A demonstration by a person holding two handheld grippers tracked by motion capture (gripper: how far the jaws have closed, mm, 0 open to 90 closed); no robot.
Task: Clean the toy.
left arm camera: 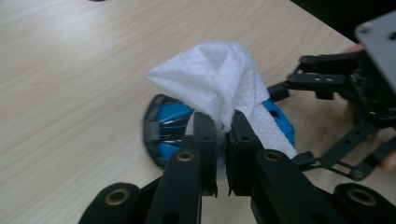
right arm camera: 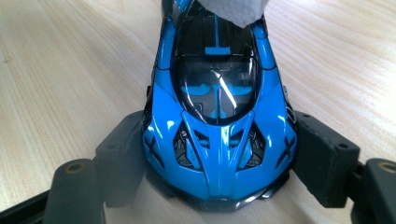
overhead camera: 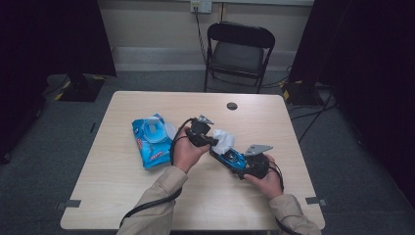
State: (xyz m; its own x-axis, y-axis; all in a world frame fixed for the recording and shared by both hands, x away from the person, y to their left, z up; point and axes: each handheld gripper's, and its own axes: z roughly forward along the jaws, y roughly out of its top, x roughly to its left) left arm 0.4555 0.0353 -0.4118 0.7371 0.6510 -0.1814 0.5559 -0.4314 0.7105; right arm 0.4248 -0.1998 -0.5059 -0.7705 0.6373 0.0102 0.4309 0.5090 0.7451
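On the left part of the table (overhead camera: 112,196) lies a blue pack of wet wipes (overhead camera: 150,139), its flap folded open, well apart from the table edge. Just to its right, the person's left hand (overhead camera: 185,154) holds the left hand-held gripper (overhead camera: 208,139), whose jaws are pinched together on a white wet wipe (left arm camera: 219,79). In the left gripper view the wipe stands up from between the two black jaws in a crumpled peak, and its lower part drapes over the blue toy sports car (left arm camera: 170,133) behind it. Further right, the right hand-held gripper (right arm camera: 219,161) is clamped across the car: in the right gripper view its two padded jaws press against both flanks of the toy sports car (right arm camera: 219,130), one on each side, with the dark canopy pointing away and a corner of the wipe (right arm camera: 233,11) touching the far end. In the high view the car (overhead camera: 231,157) sits just above the table's middle, between the two grippers, with the right hand (overhead camera: 268,181) behind it.
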